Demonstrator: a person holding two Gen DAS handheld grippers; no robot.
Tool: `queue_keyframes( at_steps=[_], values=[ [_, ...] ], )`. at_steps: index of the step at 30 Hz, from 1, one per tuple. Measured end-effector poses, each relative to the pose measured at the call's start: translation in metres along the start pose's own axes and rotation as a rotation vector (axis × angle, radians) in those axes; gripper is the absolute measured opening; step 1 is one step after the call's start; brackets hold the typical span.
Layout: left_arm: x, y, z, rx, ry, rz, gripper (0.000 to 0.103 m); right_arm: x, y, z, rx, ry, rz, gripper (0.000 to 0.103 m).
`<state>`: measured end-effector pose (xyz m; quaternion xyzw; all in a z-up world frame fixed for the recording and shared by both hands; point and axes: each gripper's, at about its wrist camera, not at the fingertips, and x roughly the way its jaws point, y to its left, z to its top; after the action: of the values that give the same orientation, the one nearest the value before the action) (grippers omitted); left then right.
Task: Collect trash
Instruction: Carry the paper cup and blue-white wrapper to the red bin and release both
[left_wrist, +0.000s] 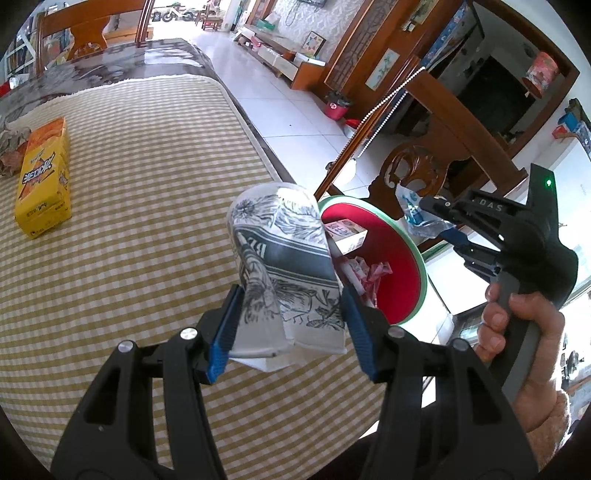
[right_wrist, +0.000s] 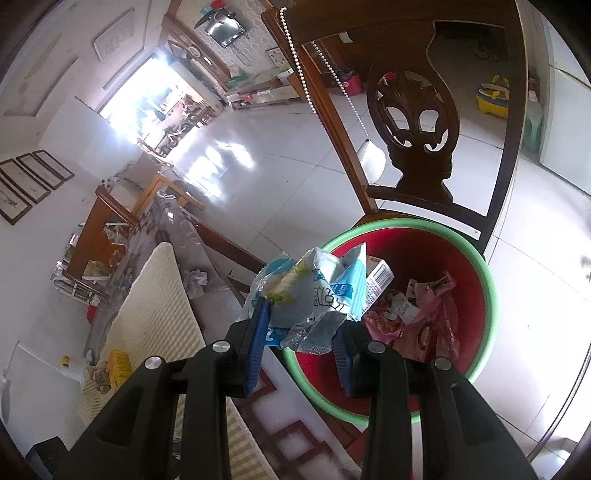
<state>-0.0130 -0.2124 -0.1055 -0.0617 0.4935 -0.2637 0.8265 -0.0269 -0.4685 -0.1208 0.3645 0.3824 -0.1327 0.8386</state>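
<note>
From my left wrist view, the left claw (left_wrist: 290, 325) pinches a crushed paper cup (left_wrist: 284, 269) printed with black-and-white flowers, both blue pads pressed into its sides at centre frame. Under it spreads the counter (left_wrist: 129, 221), covered in a yellow-and-white checked cloth; a yellow box (left_wrist: 44, 177) lies at the left edge, well apart from the cup. Just right of the cup sits the red bin (left_wrist: 399, 258) with its green rim, already holding a small carton and pink wrappers. At the right of the frame a hand (left_wrist: 517, 325) grips the handle of the right claw (left_wrist: 439, 221), which carries a blue-and-clear plastic wrapper (left_wrist: 417, 214) above the bin.

From my right wrist view, the right claw (right_wrist: 301, 332) has the crumpled wrapper (right_wrist: 314, 291) between its blue pads, which still touch it, directly over the near rim of the bin (right_wrist: 491, 295). The bin rests on a carved wooden chair (right_wrist: 410, 122) beside the counter edge (right_wrist: 159, 302). Beyond lies a glossy white tiled floor (right_wrist: 258, 177), a bright doorway at upper left and framed pictures on the left wall
</note>
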Motion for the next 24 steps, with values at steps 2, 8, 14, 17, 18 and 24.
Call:
queue_keyframes(
  at_steps=[2,8,14,17,18,24],
  values=[
    [0.001,0.000,0.001,-0.001,0.000,0.000,0.052,-0.002,-0.002,0.000,0.009,-0.018,-0.012,0.042],
    [0.002,0.000,0.002,-0.004,0.012,-0.010,0.052,-0.004,-0.004,0.002,0.017,-0.049,-0.042,0.064],
    [0.009,-0.008,0.007,0.027,0.023,-0.035,0.052,-0.022,-0.013,0.006,0.076,-0.170,-0.072,0.080],
    [0.021,-0.021,0.014,0.049,0.041,-0.062,0.052,-0.041,-0.022,0.007,0.140,-0.291,-0.115,0.086],
    [0.028,-0.029,0.019,0.063,0.056,-0.081,0.052,-0.047,-0.025,0.007,0.159,-0.328,-0.117,0.086],
    [0.055,-0.075,0.044,0.157,0.080,-0.138,0.052,-0.082,-0.039,0.005,0.261,-0.545,-0.113,0.088]
  ],
)
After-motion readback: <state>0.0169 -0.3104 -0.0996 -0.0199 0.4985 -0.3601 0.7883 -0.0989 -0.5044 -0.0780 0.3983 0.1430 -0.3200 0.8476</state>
